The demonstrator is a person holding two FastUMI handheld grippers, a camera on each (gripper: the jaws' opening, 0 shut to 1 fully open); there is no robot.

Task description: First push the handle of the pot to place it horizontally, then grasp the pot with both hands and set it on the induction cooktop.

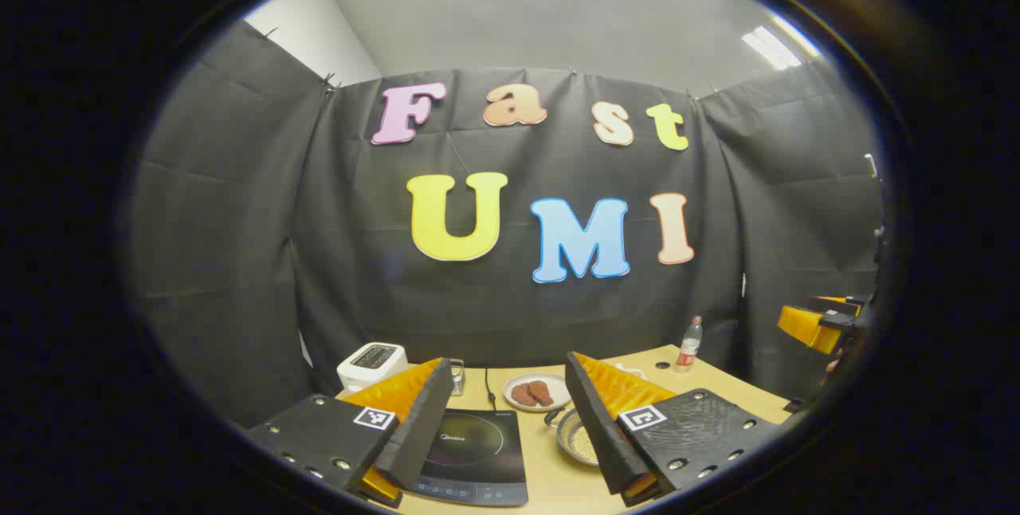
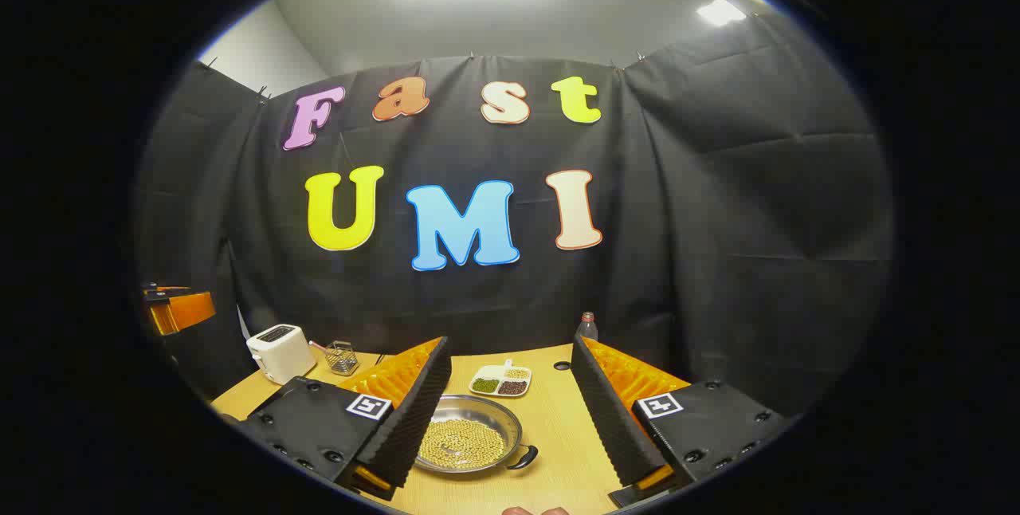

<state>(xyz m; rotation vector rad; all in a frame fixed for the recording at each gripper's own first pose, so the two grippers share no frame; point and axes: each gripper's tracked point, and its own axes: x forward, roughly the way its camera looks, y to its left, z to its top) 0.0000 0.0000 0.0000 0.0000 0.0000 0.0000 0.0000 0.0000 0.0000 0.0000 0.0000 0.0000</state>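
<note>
**Both grippers raised and open above the table; pot beside the cooktop**

Left gripper view. The left gripper (image 1: 510,427) occupies the bottom of the frame with its two fingers spread wide and nothing between them. In the gap, at lower centre, lies the induction cooktop (image 1: 472,455), flat on the wooden table (image 1: 558,483). Just right of the cooktop, partly hidden behind the right-hand finger, sits the pot (image 1: 575,437), a shallow metal pan holding pale grains. Behind it, toward the middle of the frame, a plate (image 1: 535,392) carries brown pieces of food. A white toaster (image 1: 371,363) stands at lower left, and a small bottle (image 1: 690,344) at the table's far edge, right of centre. The other gripper appears at the far right edge of the frame.

Right gripper view. The right gripper (image 2: 510,419) likewise fills the bottom of the frame, its fingers parted and holding nothing. The pot (image 2: 466,443) rests on the table (image 2: 558,427) at lower centre, nearer the left-hand finger, with one dark handle (image 2: 523,459) at its lower right rim. Behind it lies a divided dish (image 2: 500,381) of assorted grains. The toaster (image 2: 280,351) and a small wire basket (image 2: 341,356) stand at lower left; the bottle (image 2: 587,327) stands at the table's far edge.
</note>
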